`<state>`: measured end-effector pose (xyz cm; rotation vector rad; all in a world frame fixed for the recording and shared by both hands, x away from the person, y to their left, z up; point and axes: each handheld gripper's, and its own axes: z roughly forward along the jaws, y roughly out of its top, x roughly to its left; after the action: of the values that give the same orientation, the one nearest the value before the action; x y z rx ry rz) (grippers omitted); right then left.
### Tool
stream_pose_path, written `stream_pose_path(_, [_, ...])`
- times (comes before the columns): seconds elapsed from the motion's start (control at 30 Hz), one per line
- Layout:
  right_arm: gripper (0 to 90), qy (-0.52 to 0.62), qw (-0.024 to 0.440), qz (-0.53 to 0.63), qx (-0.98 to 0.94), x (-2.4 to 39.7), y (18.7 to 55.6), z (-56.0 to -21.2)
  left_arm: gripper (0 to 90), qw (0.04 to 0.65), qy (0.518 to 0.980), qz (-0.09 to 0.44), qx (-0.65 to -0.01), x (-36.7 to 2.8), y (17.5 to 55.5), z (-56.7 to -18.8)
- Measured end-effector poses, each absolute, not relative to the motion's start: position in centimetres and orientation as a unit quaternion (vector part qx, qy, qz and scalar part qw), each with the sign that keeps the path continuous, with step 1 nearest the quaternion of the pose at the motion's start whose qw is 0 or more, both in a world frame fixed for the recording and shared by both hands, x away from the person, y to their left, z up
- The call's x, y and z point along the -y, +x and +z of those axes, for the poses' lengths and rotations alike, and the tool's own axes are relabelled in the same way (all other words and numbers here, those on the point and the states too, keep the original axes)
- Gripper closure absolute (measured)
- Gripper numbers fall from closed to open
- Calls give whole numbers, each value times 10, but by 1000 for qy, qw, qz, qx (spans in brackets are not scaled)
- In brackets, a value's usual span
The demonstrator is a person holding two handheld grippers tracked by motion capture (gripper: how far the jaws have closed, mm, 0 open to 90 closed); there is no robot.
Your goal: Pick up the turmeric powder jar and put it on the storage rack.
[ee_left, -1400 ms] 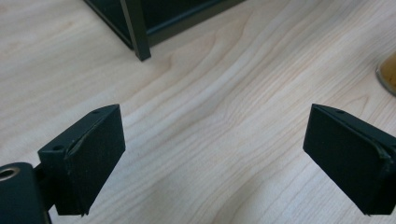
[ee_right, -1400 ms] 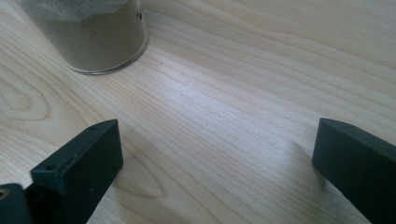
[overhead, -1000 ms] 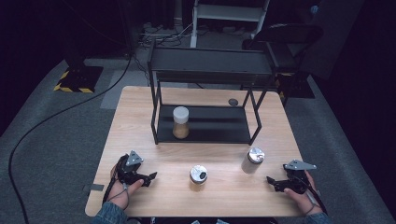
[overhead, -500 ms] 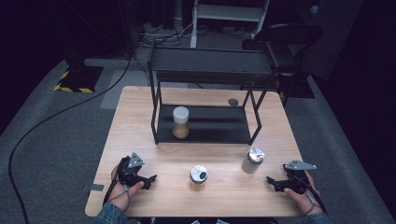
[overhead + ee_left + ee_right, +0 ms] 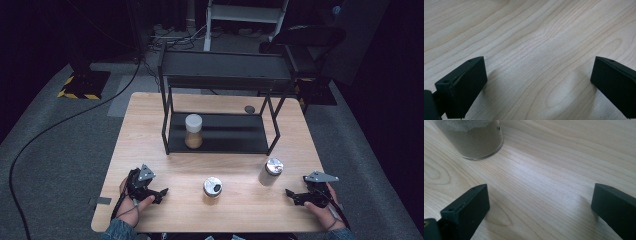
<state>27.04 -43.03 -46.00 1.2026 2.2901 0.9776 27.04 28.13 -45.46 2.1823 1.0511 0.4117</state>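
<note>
1. Far left, the room is dark: grey carpet with a black cable point(image 5: 47, 131) snaking across it, and a black-and-yellow striped plate point(image 5: 82, 85) on the floor.
2. The table point(image 5: 150, 115) is pale wood with clear grain.
3. The left gripper point(image 5: 159, 191) sits at the near left edge. Its jaws have just been opening and now stand wide apart, with just bare wood between them.
4. A black two-tier rack point(image 5: 225, 70) stands at the back. A white-lidded jar point(image 5: 193, 131) sits on the left of its lower shelf.
5. A short silver-capped jar point(image 5: 212, 186) is near the front middle, and a taller jar point(image 5: 270, 171) is to its right.
6. The right gripper point(image 5: 292, 194) rests near the right edge, jaws spread, empty, with the taller jar just beyond.
</note>
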Motion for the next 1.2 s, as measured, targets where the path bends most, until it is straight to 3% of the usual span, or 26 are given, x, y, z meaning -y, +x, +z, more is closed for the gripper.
stream_pose_path(0.57, [45, 425, 193, 358, -809, 433, 265, -456, 5, 335, 835, 160, -407, -281, 270, -455])
stream_pose_path(1.2, [45, 409, 184, 406, -796, 432, 255, -420, 5, 334, 832, 163, -412, -280, 269, -455])
